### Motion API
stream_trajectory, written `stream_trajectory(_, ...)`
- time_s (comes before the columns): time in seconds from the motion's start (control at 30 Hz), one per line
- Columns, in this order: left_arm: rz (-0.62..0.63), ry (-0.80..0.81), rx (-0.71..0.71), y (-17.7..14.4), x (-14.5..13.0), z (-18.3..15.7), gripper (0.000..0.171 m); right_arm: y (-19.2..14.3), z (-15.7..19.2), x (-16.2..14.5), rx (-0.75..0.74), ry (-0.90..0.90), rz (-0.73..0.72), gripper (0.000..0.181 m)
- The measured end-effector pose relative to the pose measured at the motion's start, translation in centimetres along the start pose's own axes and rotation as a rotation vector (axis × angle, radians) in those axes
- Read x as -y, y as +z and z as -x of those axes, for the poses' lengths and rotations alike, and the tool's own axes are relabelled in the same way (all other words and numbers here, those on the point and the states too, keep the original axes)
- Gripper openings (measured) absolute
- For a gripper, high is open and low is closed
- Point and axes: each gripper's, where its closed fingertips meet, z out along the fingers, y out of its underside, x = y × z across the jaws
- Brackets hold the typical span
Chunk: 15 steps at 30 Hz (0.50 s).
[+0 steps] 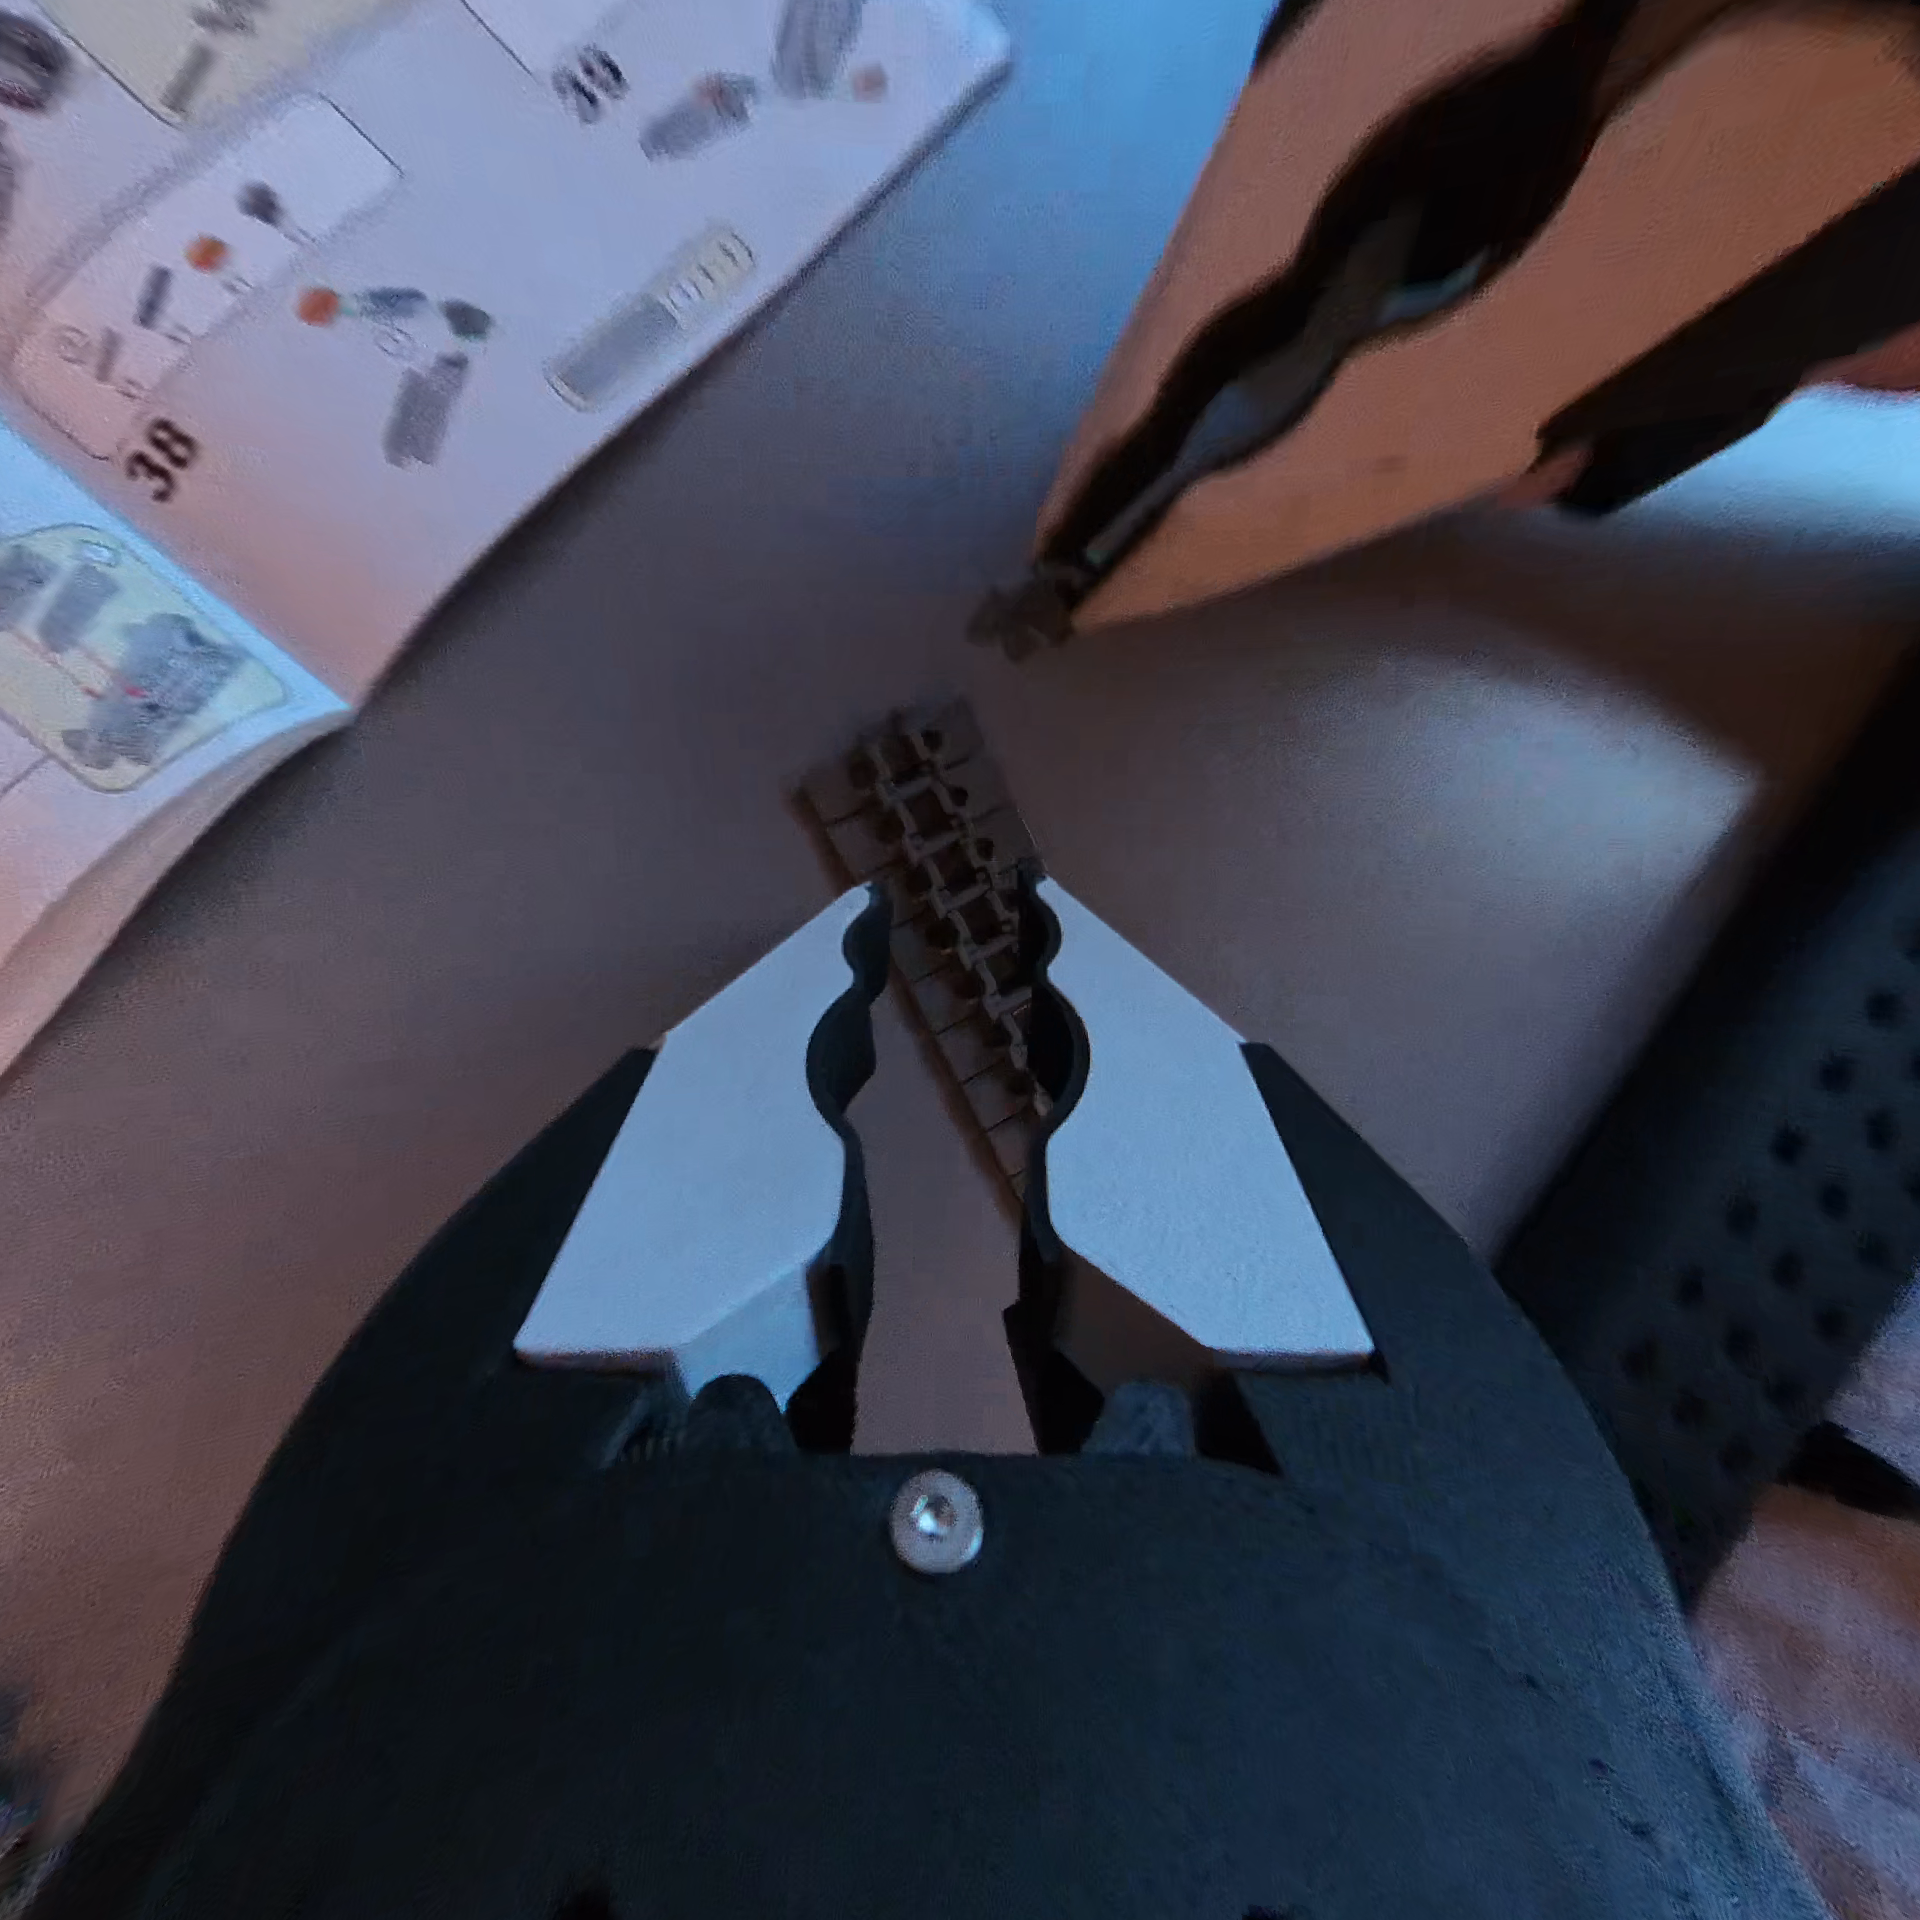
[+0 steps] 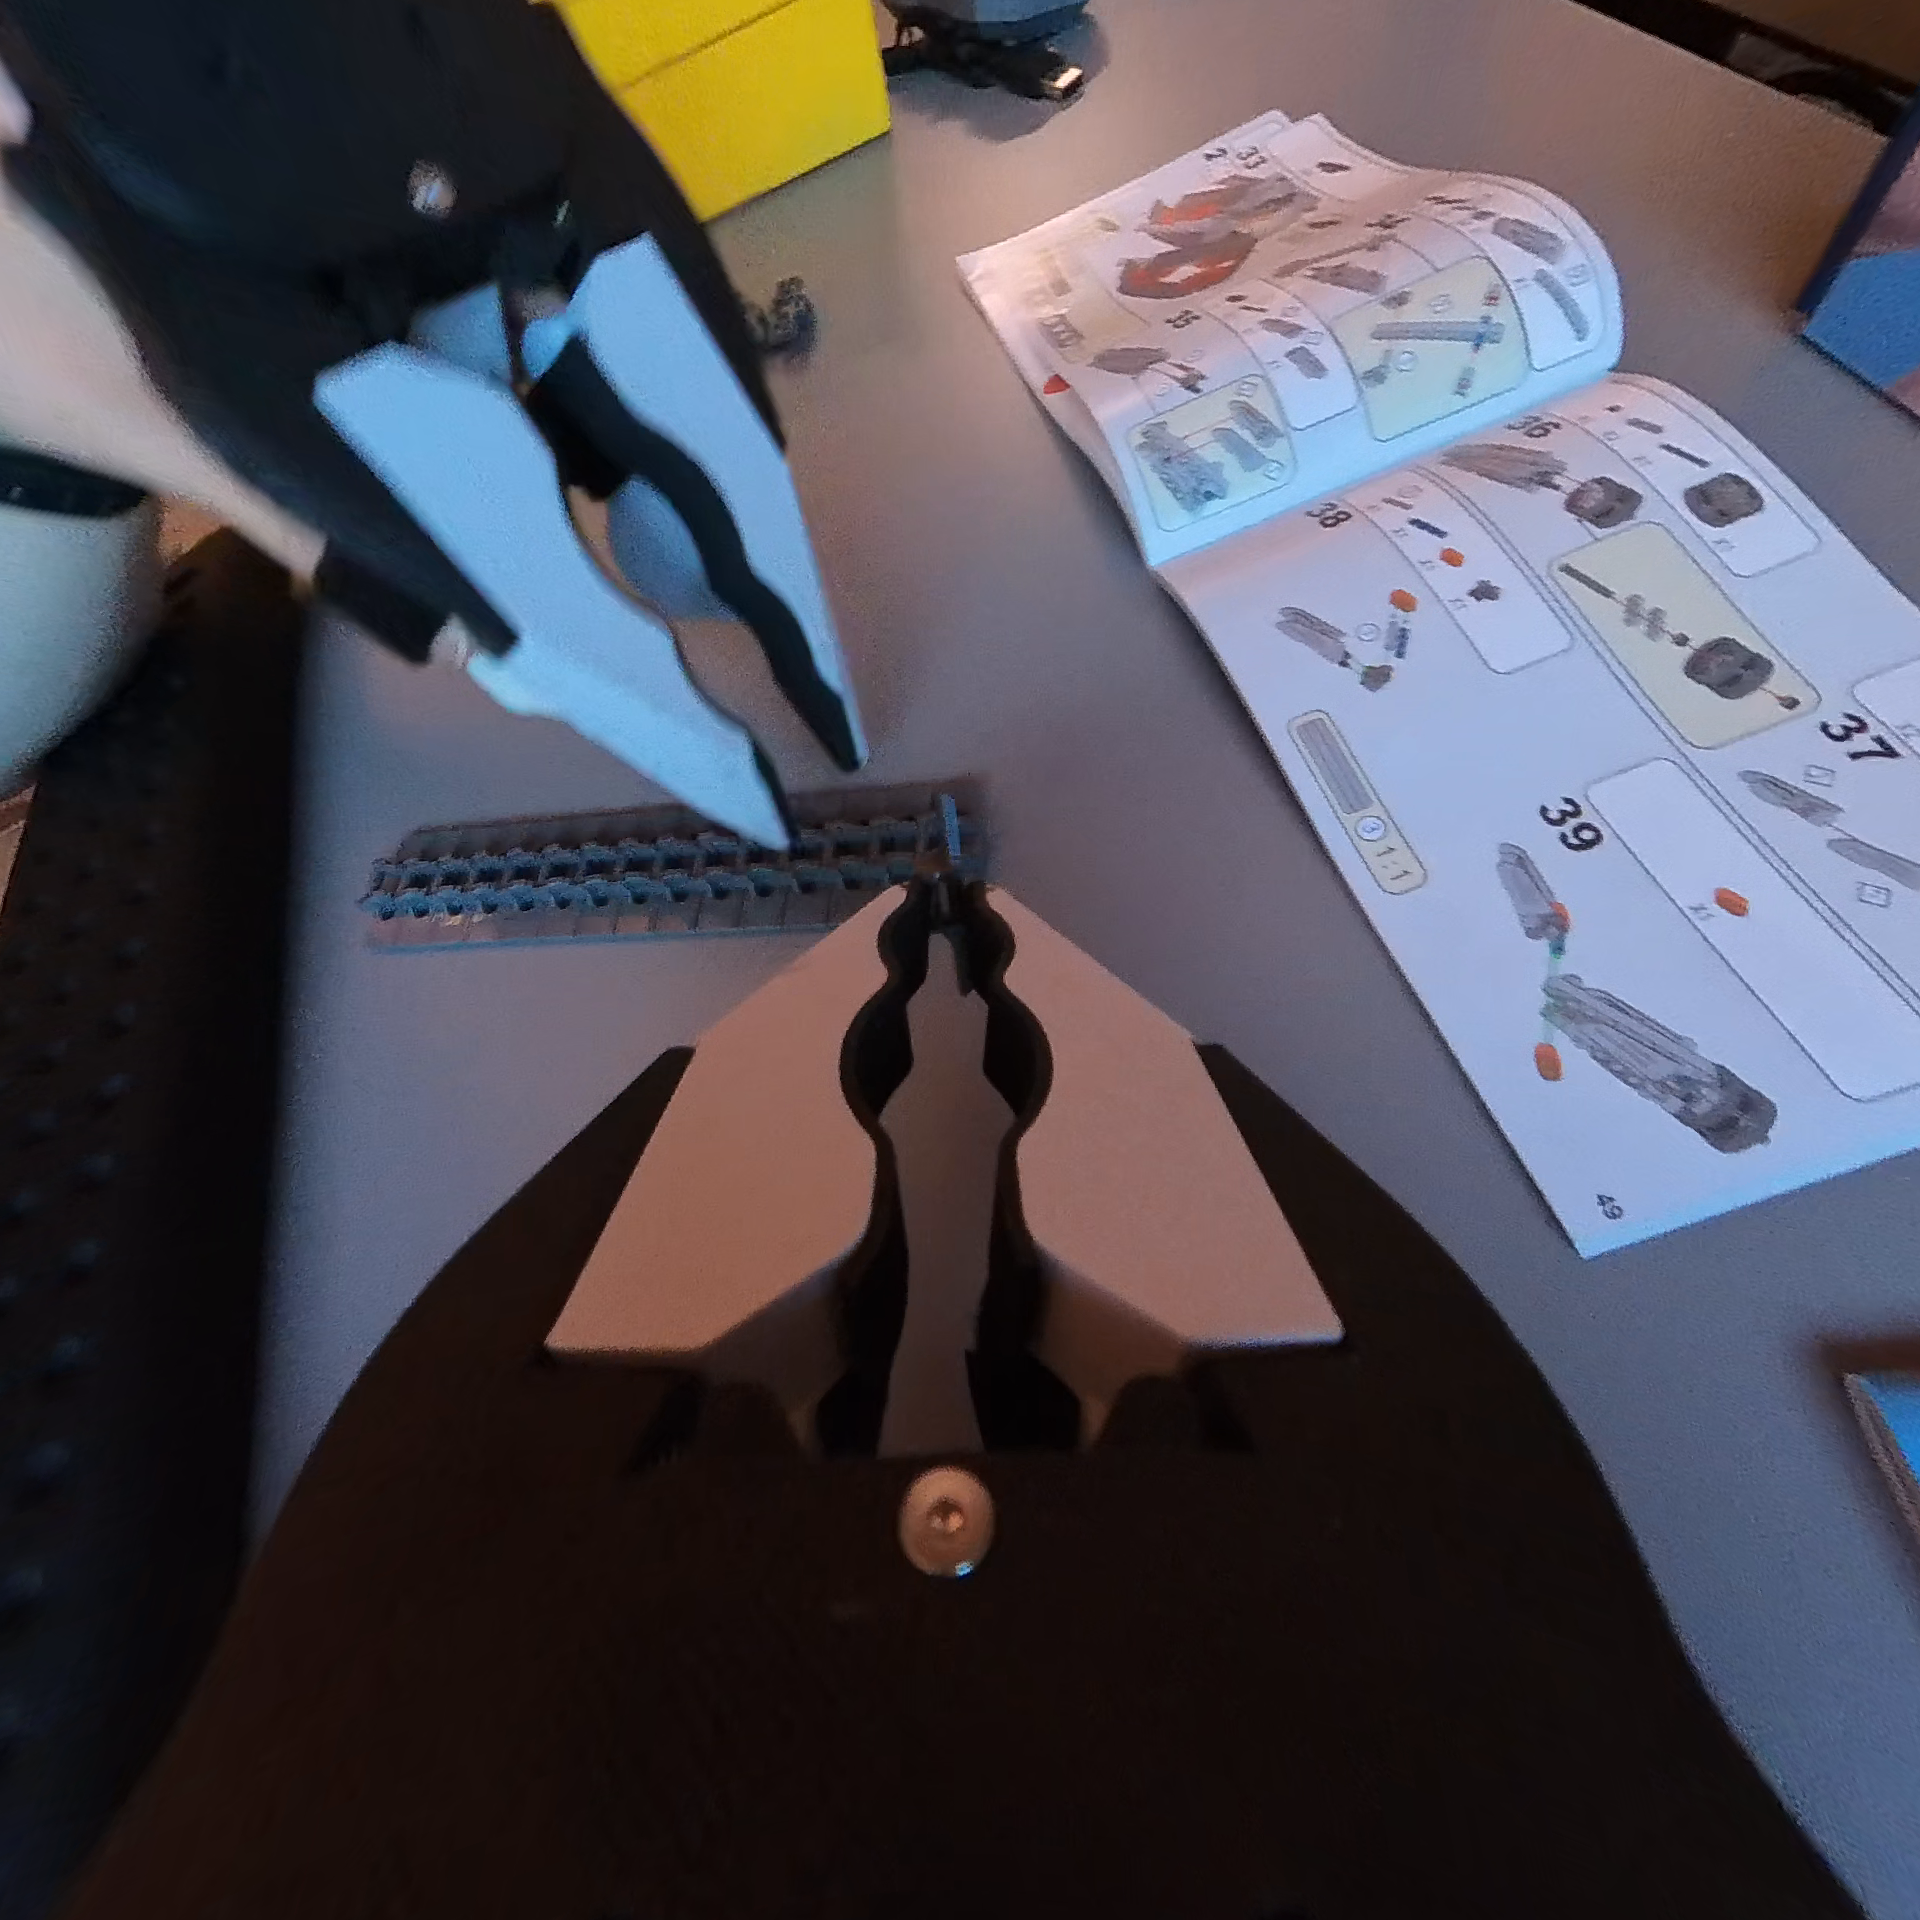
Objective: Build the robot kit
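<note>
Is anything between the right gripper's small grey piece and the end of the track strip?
Nothing visible. The right gripper holds the small grey piece right at the track strip end; the left gripper presses farther along.

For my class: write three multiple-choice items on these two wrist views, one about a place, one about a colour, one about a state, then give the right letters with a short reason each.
1. Where does the open instruction booklet lie in the right wrist view?
A. right of the grey track strip
B. under the strip
C. inside the box

2. What colour is the box at the far end of the table?
A. red
B. yellow
C. green

3. What is the right gripper doing?
A. gaping wide with nothing in it
B. shut on a small grey piece at the strip's end
C. clamping the booklet

Answers: 1 A, the booklet lies flat to the strip's right. 2 B, its faces are plainly yellow. 3 B, the tips pinch the piece beside the strip, while the left gripper touches down on the strip.
</note>
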Motion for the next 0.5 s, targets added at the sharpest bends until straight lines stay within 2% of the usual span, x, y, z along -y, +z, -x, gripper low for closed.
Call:
stream_trajectory(0.07, 0.091, 0.058, 0.112, 0.9, -0.8, 0.0, 0.029, -0.1, -0.4, -0.2, -0.018, 0.007, 0.01, 0.005)
stream_trajectory(0.13, 0.113, 0.129, 0.197, 1.1, -0.7, 0.1, 0.022, -0.2, -0.6, -0.5, -0.028, 0.001, 0.017, 0.005)
stream_trajectory(0.23, 0.127, 0.25, 0.228, 1.2, -0.7, -0.1, 0.013, -0.3, -0.8, -0.6, -0.038, 0.002, 0.024, 0.005)
stream_trajectory(0.3, 0.135, 0.407, 0.215, 1.2, -0.8, -0.2, 0.014, -0.3, -0.9, -0.8, -0.038, 0.012, 0.035, 0.005)
stream_trajectory(0.43, 0.122, 0.847, 0.121, 0.4, -2.1, -1.1, 0.013, 0.0, -0.8, -2.5, -0.013, 0.059, 0.119, 0.005)
stream_trajectory(0.5, 0.066, 0.894, 0.142, 0.1, -2.0, -0.2, 0.013, 0.3, -0.3, -2.9, 0.015, 0.067, 0.142, 0.006)
